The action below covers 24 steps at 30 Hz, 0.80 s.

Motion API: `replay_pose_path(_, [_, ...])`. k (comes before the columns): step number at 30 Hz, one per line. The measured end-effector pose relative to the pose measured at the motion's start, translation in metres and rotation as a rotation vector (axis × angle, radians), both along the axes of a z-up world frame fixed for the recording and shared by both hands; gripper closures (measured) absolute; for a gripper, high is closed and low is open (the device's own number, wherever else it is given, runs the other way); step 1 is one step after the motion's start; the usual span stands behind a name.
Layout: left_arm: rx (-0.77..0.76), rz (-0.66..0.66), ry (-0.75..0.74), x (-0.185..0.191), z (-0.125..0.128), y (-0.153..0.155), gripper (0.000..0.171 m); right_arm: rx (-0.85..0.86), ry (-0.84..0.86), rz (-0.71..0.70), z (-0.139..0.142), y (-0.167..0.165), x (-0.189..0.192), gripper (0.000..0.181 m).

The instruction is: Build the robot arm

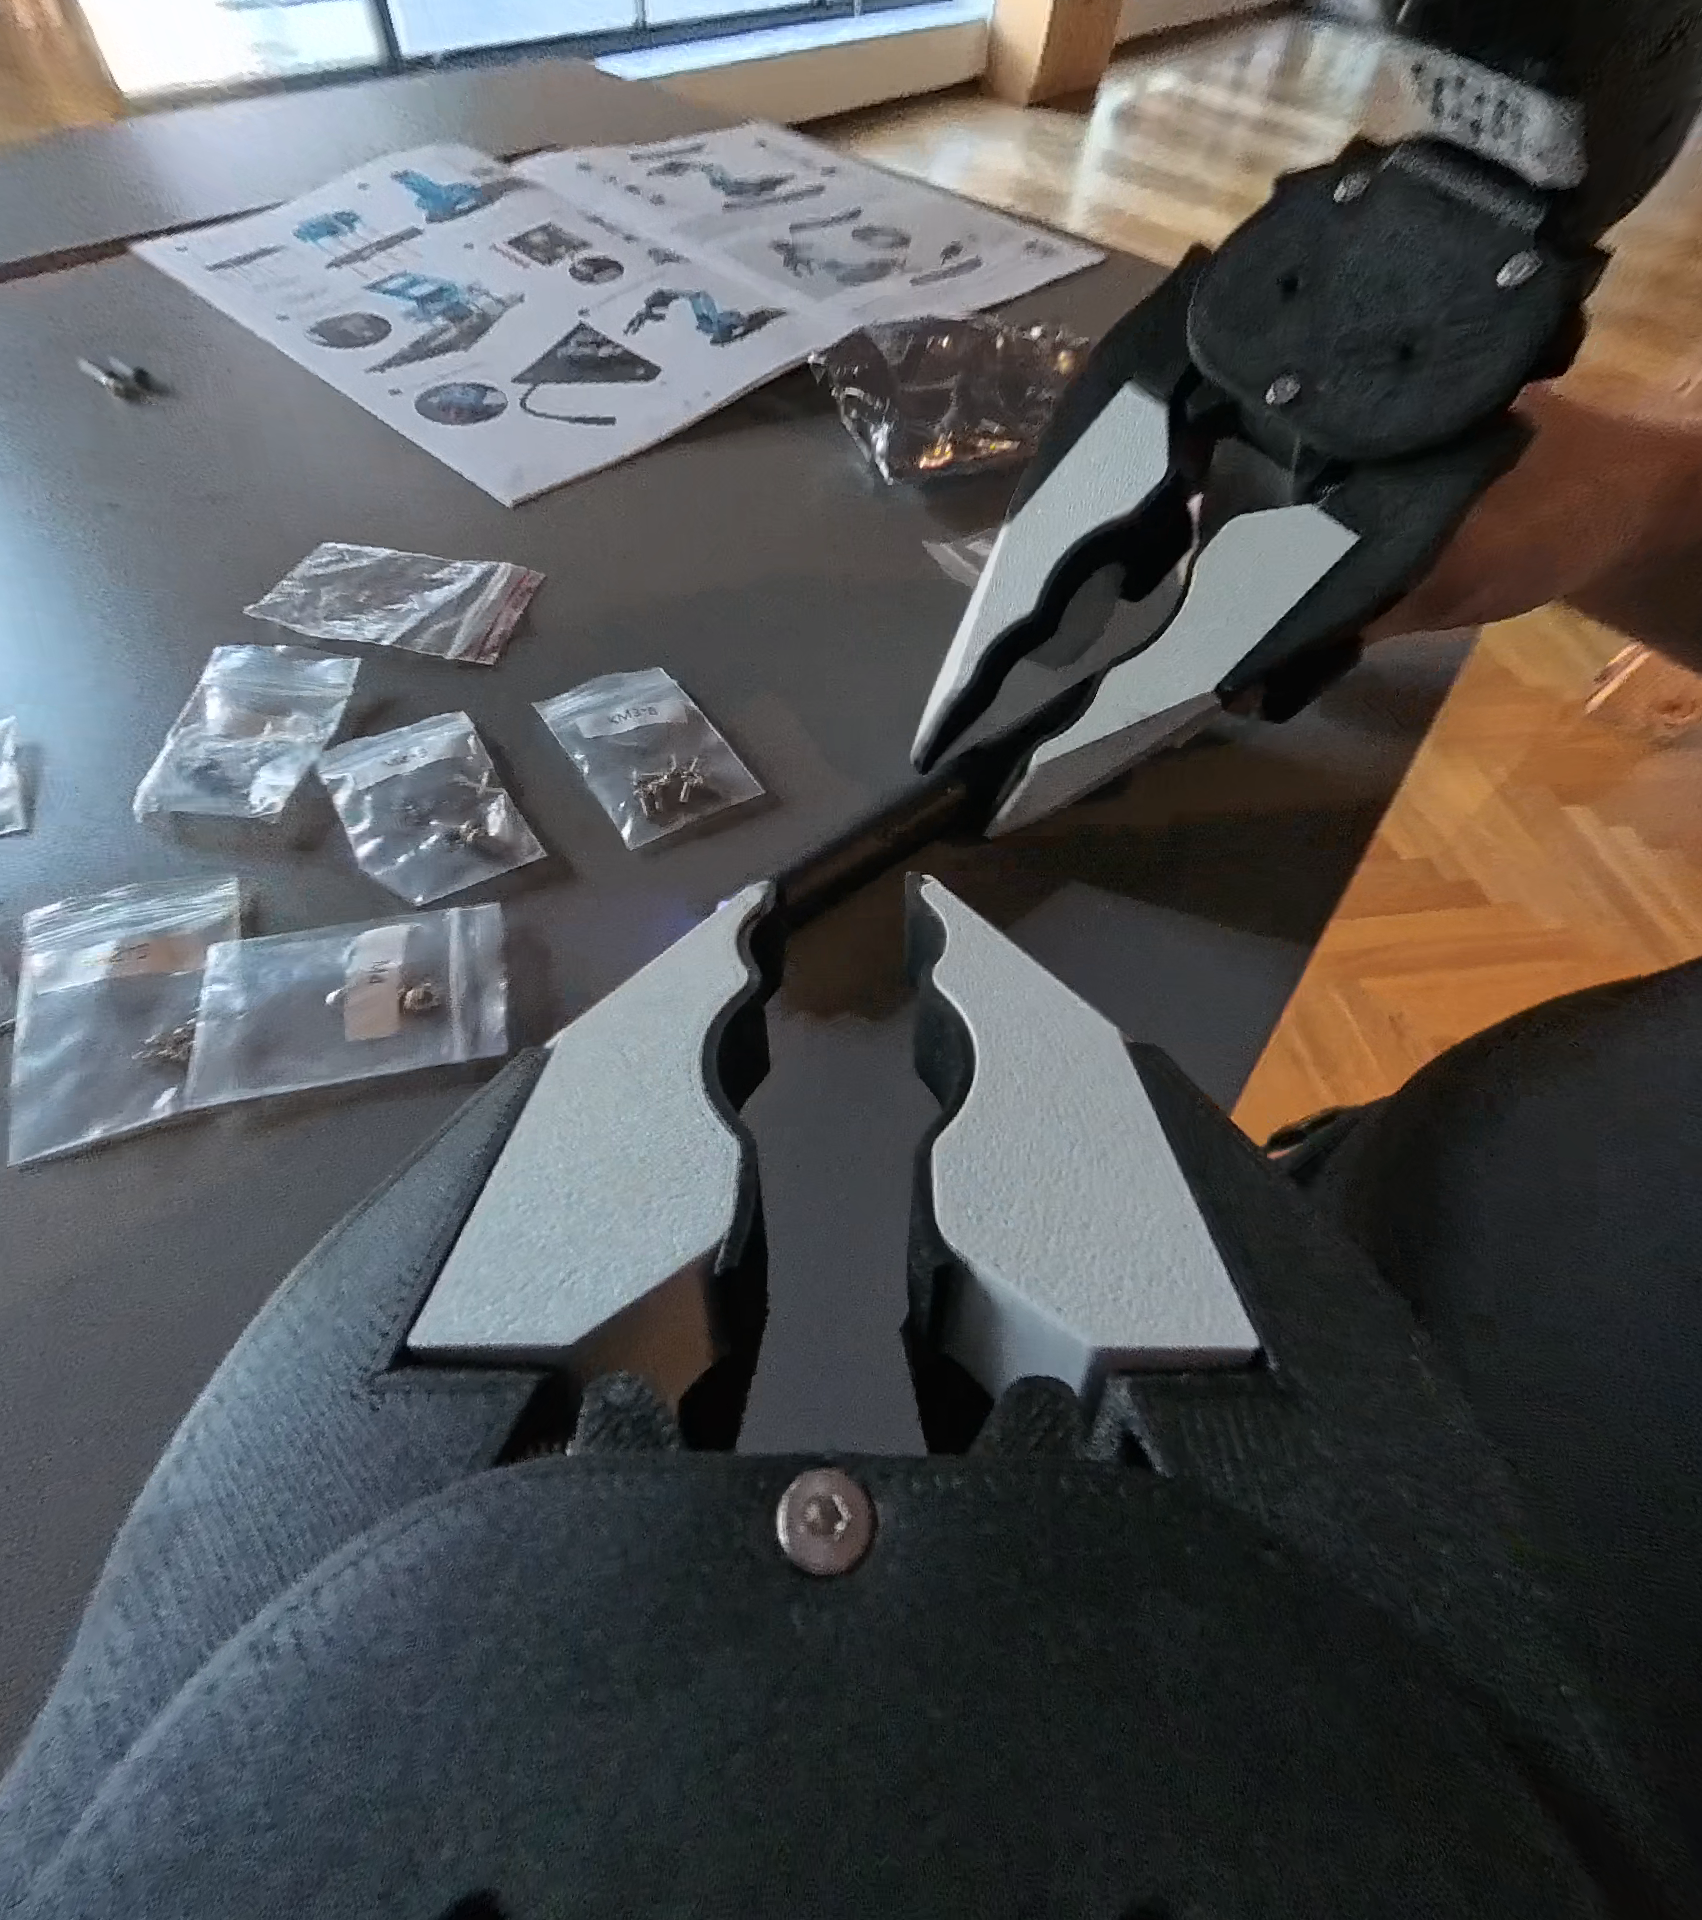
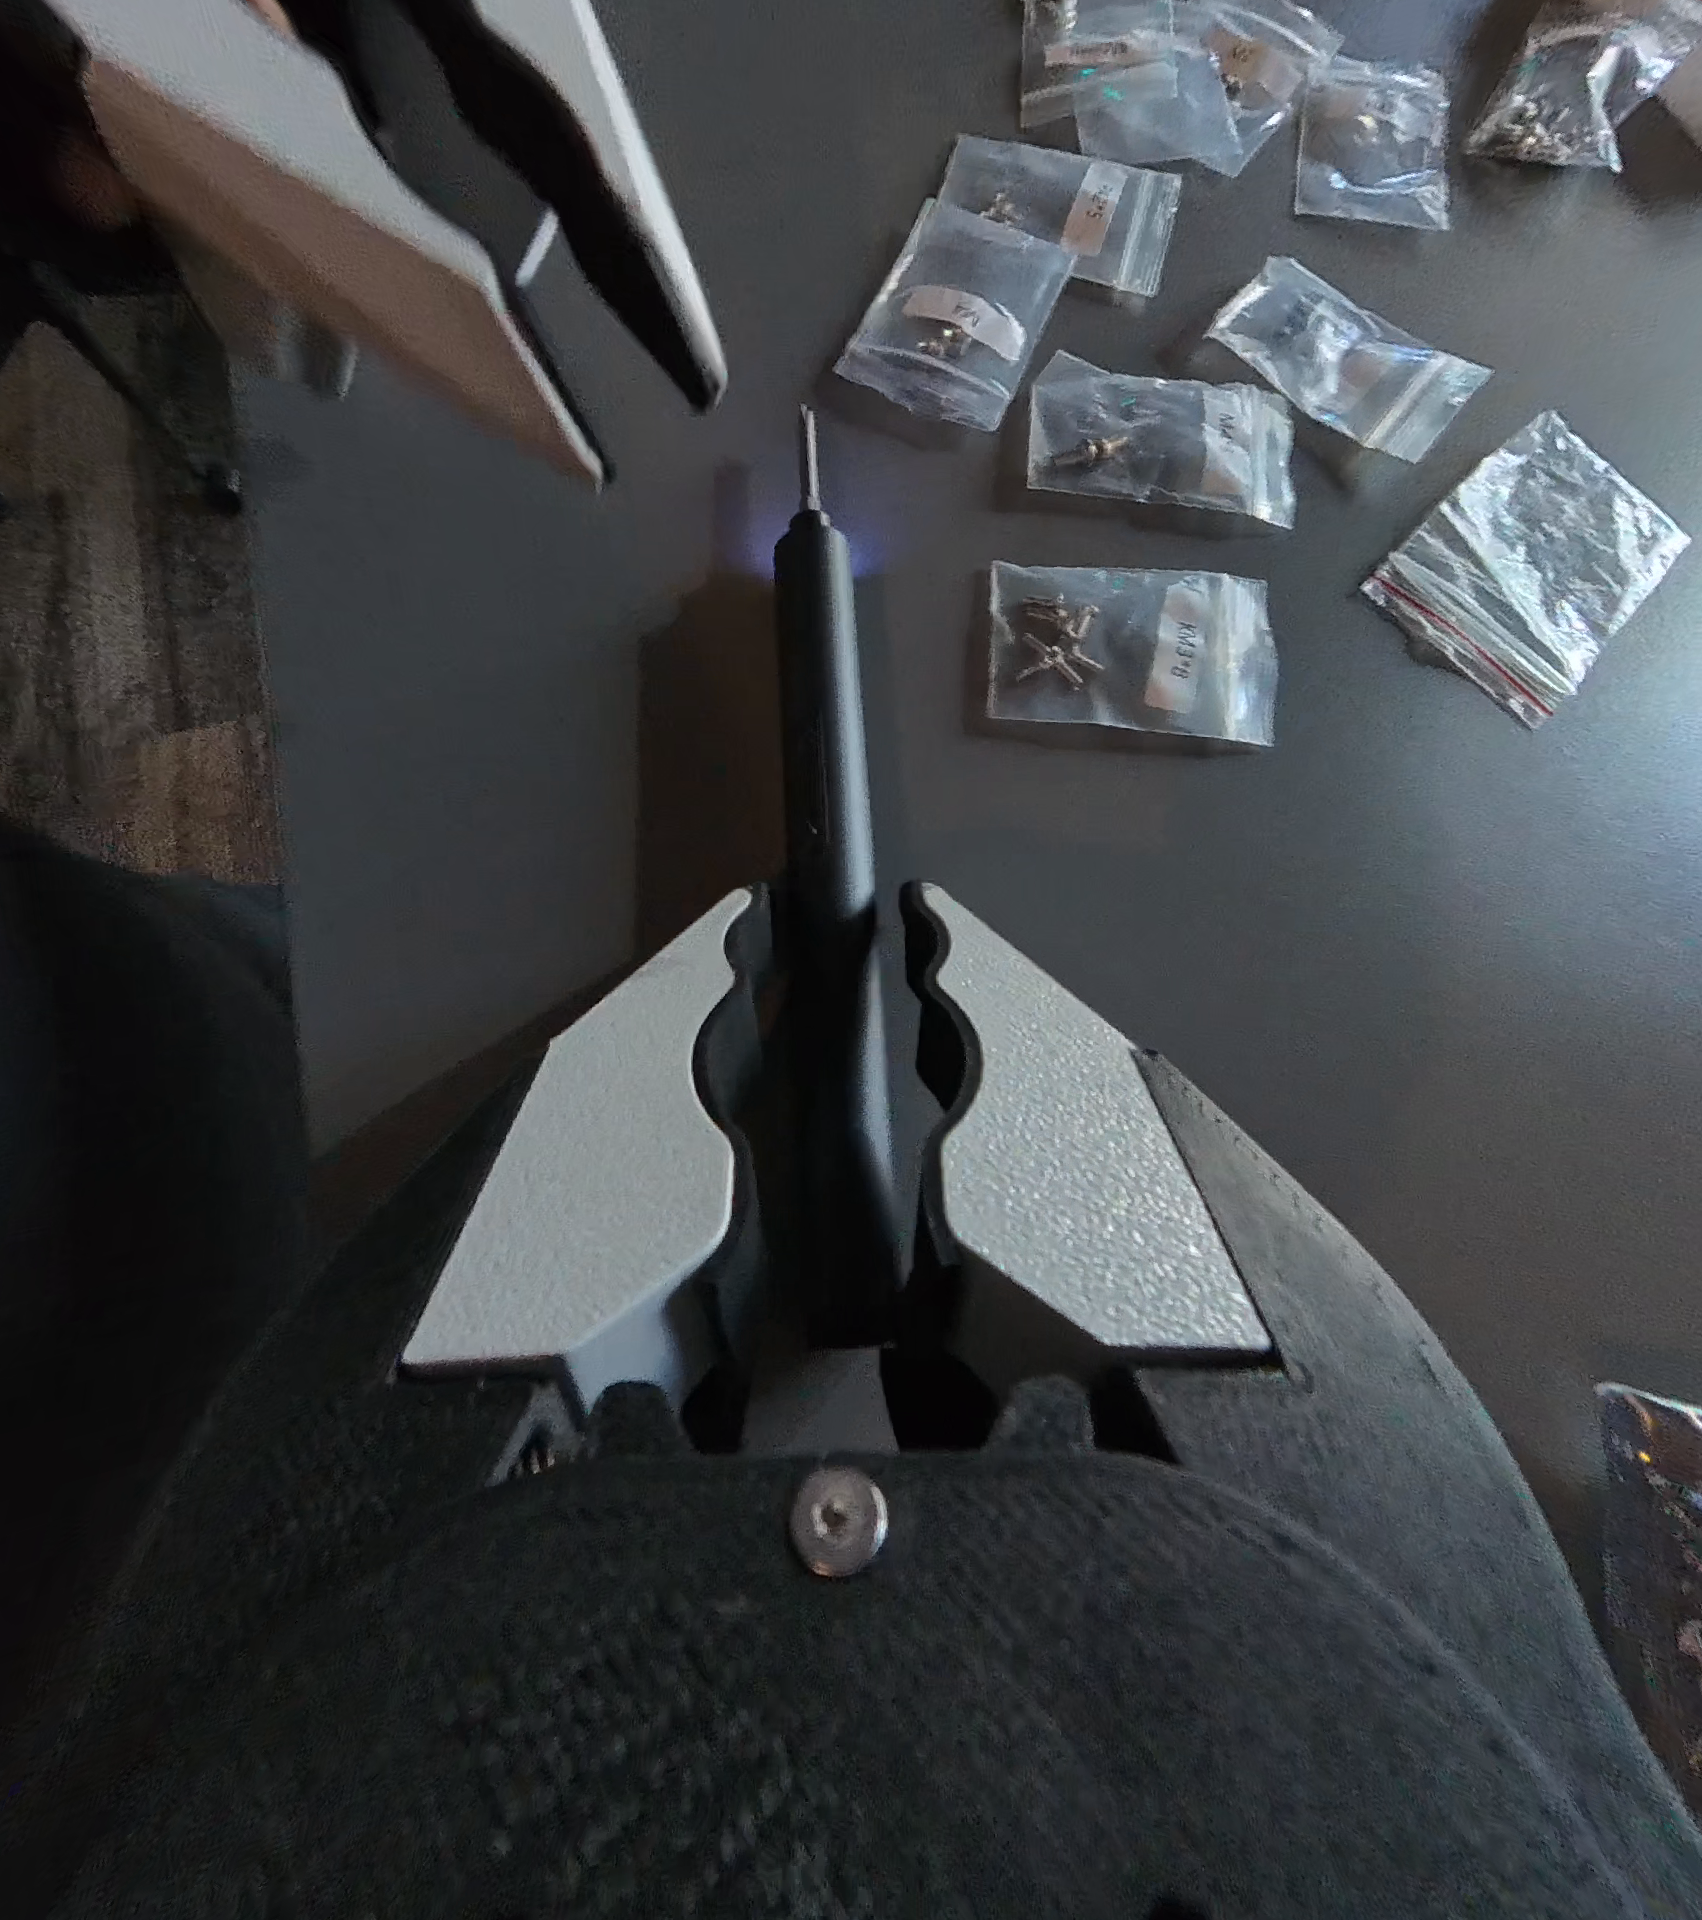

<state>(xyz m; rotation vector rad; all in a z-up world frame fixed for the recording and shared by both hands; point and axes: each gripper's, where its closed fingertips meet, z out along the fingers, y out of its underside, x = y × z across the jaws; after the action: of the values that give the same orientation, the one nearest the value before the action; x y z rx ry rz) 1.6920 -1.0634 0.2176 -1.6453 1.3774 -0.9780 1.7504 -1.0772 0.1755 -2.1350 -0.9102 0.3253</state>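
Observation:
My right gripper [image 2: 831,904] is shut on a slim black pen-shaped electric screwdriver [image 2: 821,727]. Its thin metal bit [image 2: 805,447] points forward over the dark table [image 2: 514,727], with a faint glow at the nose. My left gripper [image 1: 842,904] is open and empty, held above the table. In the left wrist view the right gripper [image 1: 966,795] comes in from the upper right, and the screwdriver [image 1: 868,852] reaches toward my left fingertips. In the right wrist view the left gripper [image 2: 655,426] hangs just left of the bit, not touching it.
Several small clear zip bags of screws [image 1: 644,758] [image 2: 1127,649] lie on the table. An open illustrated instruction sheet [image 1: 618,301] lies farther back, with a crumpled silvery bag [image 1: 940,405] beside it. A small metal part [image 1: 114,374] lies far left. The table edge [image 1: 1346,883] borders parquet floor.

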Motion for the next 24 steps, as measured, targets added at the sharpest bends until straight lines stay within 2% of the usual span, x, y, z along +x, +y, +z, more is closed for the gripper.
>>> replay_pose_path(5, [0.061,0.077,0.109,0.023,-0.015,-0.007,0.151,0.070,0.052,0.048,0.009,-0.004,0.006,0.151])
replay_pose_path(8, [0.047,0.088,0.178,0.029,-0.025,-0.011,0.150,0.146,0.131,0.072,0.029,-0.005,0.009,0.148])
replay_pose_path(12, [0.004,0.096,0.227,0.032,-0.034,-0.011,0.151,0.267,0.311,-0.031,0.066,0.001,0.044,0.144])
replay_pose_path(14, [-0.028,0.105,0.248,0.033,-0.037,-0.009,0.153,0.342,0.426,-0.128,0.090,0.004,0.079,0.142])
replay_pose_path(16, [-0.047,0.116,0.260,0.033,-0.040,-0.008,0.154,0.430,0.484,-0.243,0.109,0.008,0.131,0.141])
replay_pose_path(20, [-0.039,0.142,0.270,0.034,-0.042,-0.004,0.158,0.733,0.359,-0.491,0.143,0.004,0.256,0.145])
replay_pose_path(22, [-0.032,0.149,0.271,0.035,-0.042,-0.003,0.161,0.810,0.303,-0.619,0.153,-0.004,0.313,0.148])
replay_pose_path(24, [-0.045,0.151,0.266,0.036,-0.042,-0.002,0.161,0.863,0.331,-0.731,0.156,-0.016,0.359,0.151])
